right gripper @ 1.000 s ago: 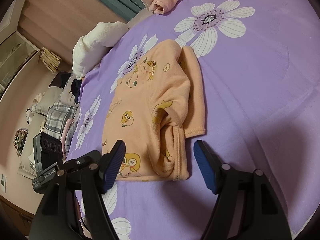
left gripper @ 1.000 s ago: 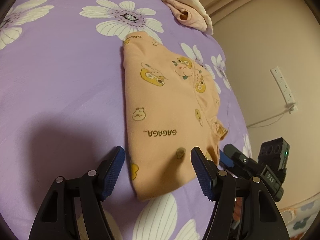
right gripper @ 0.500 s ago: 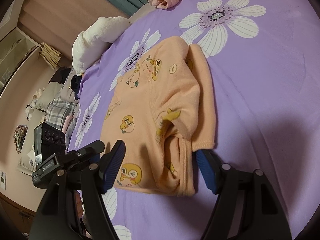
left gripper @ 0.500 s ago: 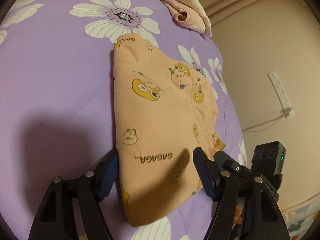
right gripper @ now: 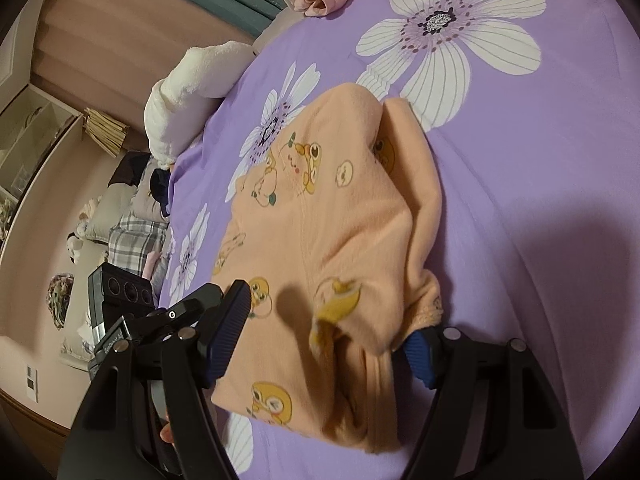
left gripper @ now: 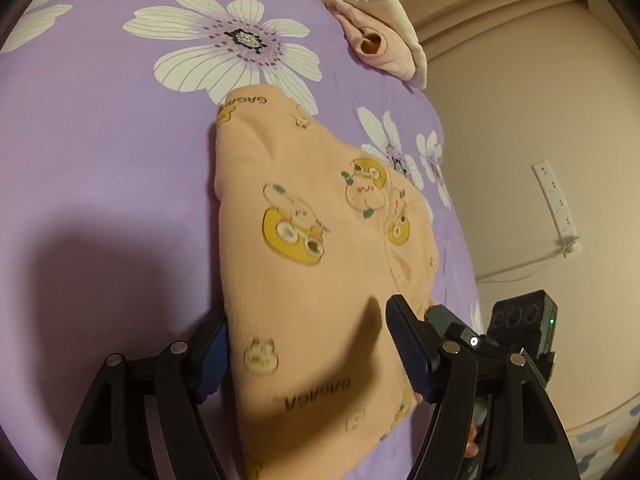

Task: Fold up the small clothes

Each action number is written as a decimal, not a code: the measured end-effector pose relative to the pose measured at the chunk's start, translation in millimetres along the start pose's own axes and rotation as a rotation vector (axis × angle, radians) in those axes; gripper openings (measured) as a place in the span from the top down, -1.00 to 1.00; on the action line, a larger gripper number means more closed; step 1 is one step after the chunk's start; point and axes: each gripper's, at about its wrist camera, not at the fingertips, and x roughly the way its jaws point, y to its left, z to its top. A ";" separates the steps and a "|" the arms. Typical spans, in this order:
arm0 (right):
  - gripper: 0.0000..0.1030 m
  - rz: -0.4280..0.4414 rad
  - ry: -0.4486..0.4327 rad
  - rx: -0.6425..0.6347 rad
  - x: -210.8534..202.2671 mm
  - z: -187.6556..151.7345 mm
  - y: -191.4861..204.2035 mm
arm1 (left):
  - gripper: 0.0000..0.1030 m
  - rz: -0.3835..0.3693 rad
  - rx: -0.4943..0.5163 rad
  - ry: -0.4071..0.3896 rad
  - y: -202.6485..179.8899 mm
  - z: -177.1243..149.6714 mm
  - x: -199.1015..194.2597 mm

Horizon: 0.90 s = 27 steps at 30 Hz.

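A small peach garment (left gripper: 304, 240) with cartoon animal prints lies partly folded on the purple flowered bed sheet (left gripper: 100, 160). My left gripper (left gripper: 312, 344) is open and straddles the garment's near left corner. Its left pad sits against the folded side edge and its right pad hangs over the cloth. In the right wrist view the same garment (right gripper: 328, 216) shows a folded-over sleeve. My right gripper (right gripper: 326, 332) is open and straddles the near right corner, with the hem bunched against its right pad. Each gripper shows at the edge of the other's view.
Folded pink and cream clothes (left gripper: 380, 40) lie at the far edge of the bed. A white rolled towel (right gripper: 188, 88) sits at the left edge, with plaid clothes (right gripper: 132, 240) on the floor below. A wall power strip (left gripper: 556, 204) is on the right.
Both grippers have slid forward over the bed. The garment's near edge, which lay ahead of the fingertips, now lies between both pairs of jaws. The jaws stay wide.
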 end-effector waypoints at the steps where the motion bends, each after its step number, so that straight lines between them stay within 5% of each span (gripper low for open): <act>1: -0.39 0.003 -0.001 0.002 0.9 1.4 -0.3 | -0.38 0.001 0.001 0.000 -0.2 1.0 0.9; 13: -0.27 -0.017 -0.018 -0.035 11.6 11.0 1.9 | -0.38 0.038 0.038 -0.007 -8.7 13.3 16.6; 20: 0.22 -0.094 -0.037 -0.073 14.0 11.4 4.8 | -0.38 0.091 0.085 -0.018 -15.8 9.0 17.9; 27: 0.44 -0.124 -0.068 -0.114 9.6 7.7 10.9 | -0.21 0.156 0.120 -0.030 -22.2 5.4 17.4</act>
